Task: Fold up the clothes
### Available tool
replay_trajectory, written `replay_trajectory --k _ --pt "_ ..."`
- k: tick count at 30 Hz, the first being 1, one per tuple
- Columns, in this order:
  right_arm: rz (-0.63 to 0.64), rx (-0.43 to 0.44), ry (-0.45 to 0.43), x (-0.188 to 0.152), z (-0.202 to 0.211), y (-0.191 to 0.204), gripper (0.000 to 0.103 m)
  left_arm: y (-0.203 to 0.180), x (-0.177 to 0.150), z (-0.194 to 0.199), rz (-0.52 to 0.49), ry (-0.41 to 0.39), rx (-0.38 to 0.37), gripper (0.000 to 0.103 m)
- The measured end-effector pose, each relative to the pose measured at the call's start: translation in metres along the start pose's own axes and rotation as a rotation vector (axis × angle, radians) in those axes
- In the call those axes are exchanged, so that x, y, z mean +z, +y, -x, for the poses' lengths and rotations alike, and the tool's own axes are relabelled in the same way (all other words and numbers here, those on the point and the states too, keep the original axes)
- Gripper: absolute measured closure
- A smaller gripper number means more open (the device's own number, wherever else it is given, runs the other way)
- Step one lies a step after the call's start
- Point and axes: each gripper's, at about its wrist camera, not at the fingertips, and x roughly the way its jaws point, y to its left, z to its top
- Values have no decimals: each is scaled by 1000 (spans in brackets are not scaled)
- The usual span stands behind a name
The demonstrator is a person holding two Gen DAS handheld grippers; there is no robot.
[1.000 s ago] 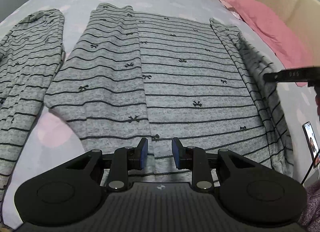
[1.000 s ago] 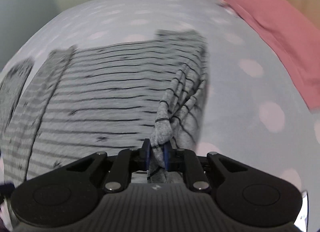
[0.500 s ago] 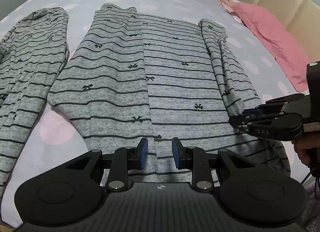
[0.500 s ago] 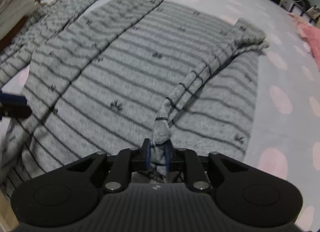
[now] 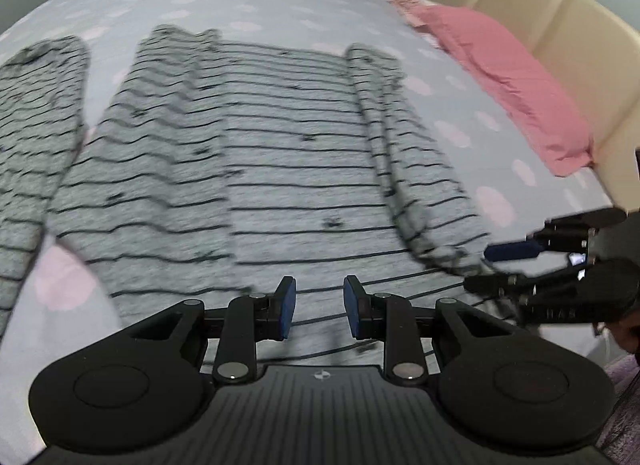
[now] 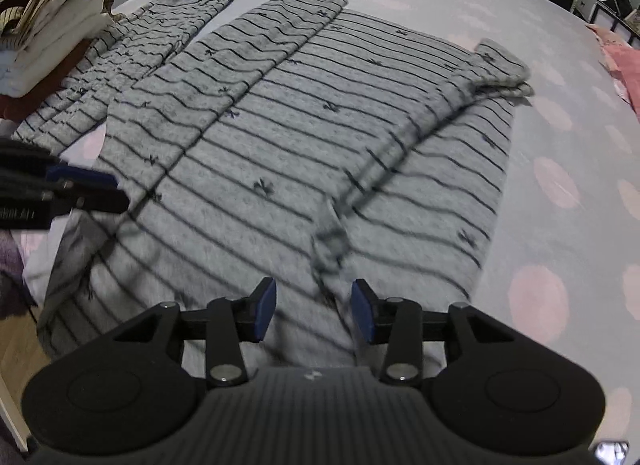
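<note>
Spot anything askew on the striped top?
Only the right sleeve: it lies bunched in a narrow diagonal ridge across the grey striped top, not flat. Both grippers are open and hold nothing.

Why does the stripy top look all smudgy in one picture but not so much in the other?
Left wrist view: the stripy top is smeared by motion blur, while the left tongs look sharp. Right wrist view: the stripes are mostly crisp; only the sleeve near the right tongs is blurry. Both views bend the bed round.
</note>
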Motion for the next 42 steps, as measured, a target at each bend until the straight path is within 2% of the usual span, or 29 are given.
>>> replay_trajectory --k 6,8,9,11,14,17,18,19,23,24,25,26,30,31,33,35,38,41,42 --pt "-30 -54 19 -45 22 -19 57 -30 12 -17 -35 3 -63 79" --pt "-52 -67 24 -58 27 -25 57 -42 18 -23 -50 3 -89 68" --pt "-62 -71 26 -64 29 -28 57 -49 22 -27 -66 -1 -102 55" --pt "-81 -63 29 -72 33 -31 57 -62 29 -38 -88 -10 -118 53" --pt "-101 -47 25 -82 37 -33 57 -75 39 -61 -83 16 -120 53" --pt "-79 -40 21 -83 35 -28 57 -79 45 -85 -68 55 -93 55" --pt "-70 -38 20 -83 33 -27 57 -79 46 -93 -60 69 -84 61" --pt "-62 -37 19 -83 32 -25 57 -79 48 -101 -51 82 -74 72" --pt "-32 -37 18 -84 24 -21 59 -66 51 -111 21 97 -97 91" --pt "-29 -46 21 -83 21 -22 62 -63 51 -110 35 91 -105 94" --pt "-27 -54 24 -83 19 -22 80 -60 52 -109 49 86 -113 97" --pt "-28 -64 30 -82 17 -24 85 -56 53 -104 74 68 -127 97" --pt "-25 -102 45 -80 28 -27 91 -35 56 -84 196 7 -196 99" --pt "5 -126 40 -80 34 -23 92 -31 55 -83 205 7 -201 99" --pt "80 -172 32 -79 42 -11 93 -26 51 -90 193 32 -164 99" --pt "161 -207 34 -79 43 3 93 -18 42 -101 226 61 -164 99" --pt "246 -235 85 -82 27 14 93 -16 34 -111 214 85 -177 98" --pt "234 -213 125 -86 11 8 92 -18 36 -106 165 81 -143 90" --pt "215 -198 136 -85 8 3 90 -18 37 -103 151 79 -132 82"
